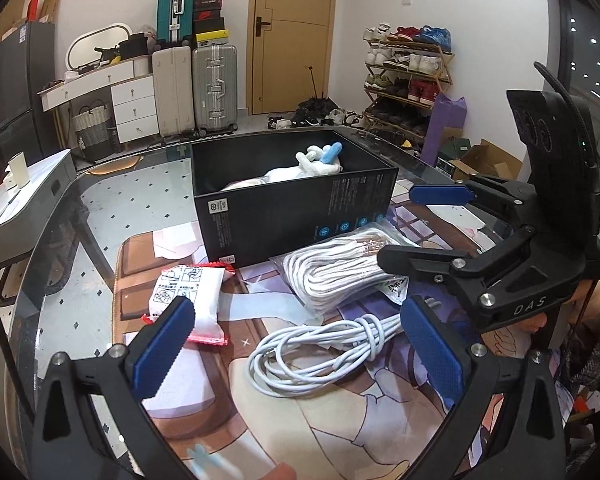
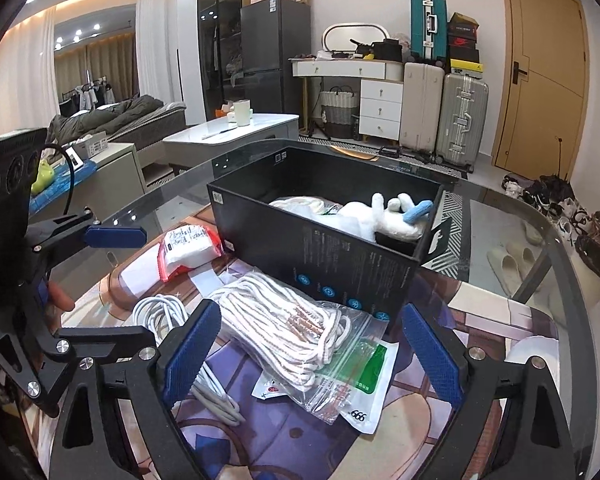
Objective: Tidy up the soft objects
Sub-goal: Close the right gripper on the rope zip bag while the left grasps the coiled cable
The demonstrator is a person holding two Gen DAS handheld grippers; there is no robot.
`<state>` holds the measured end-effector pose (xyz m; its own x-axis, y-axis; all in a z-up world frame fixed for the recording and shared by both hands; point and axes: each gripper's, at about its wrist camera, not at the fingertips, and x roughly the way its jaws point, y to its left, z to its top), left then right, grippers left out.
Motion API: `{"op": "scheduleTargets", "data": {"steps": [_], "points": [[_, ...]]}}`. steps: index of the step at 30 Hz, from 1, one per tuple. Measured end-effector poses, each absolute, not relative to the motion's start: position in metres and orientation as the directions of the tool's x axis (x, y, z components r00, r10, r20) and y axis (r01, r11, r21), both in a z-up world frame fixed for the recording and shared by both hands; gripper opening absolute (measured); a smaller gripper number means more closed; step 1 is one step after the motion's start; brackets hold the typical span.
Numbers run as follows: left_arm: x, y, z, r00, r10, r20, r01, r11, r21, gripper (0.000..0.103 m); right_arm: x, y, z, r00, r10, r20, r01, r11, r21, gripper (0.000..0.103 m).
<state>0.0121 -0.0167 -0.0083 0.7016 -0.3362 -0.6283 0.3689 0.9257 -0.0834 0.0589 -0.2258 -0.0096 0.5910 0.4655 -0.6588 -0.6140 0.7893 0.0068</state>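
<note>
A black open box (image 1: 284,216) (image 2: 340,256) stands on the glass table, and a white plush toy (image 1: 320,160) (image 2: 388,216) lies inside it. In front of the box lies a clear bag of white rope (image 1: 340,272) (image 2: 284,332). My right gripper (image 2: 312,356) (image 1: 424,228) hangs open over this bag, one pad on each side, neither pressing it. A coiled white cable (image 1: 312,344) (image 2: 160,312) lies between the wide-open fingers of my left gripper (image 1: 300,348) (image 2: 128,288). A red and white packet (image 1: 188,300) (image 2: 188,248) rests to the left.
A printed mat (image 1: 340,420) covers the near part of the glass table (image 1: 140,200). A flat packet with a green label (image 2: 364,364) lies under the rope bag. A white side table (image 1: 28,200) stands beyond the left edge; shoes and suitcases line the room behind.
</note>
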Motion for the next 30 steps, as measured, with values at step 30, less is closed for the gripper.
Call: {"op": "scheduleTargets", "data": {"steps": [30], "points": [[0.018, -0.041, -0.011, 0.557, -0.446, -0.701, 0.645, 0.764, 0.026, 0.090, 0.081, -0.173, -0.027, 0.384, 0.384, -0.840, -0.810, 0.576, -0.107, 0.072]]}}
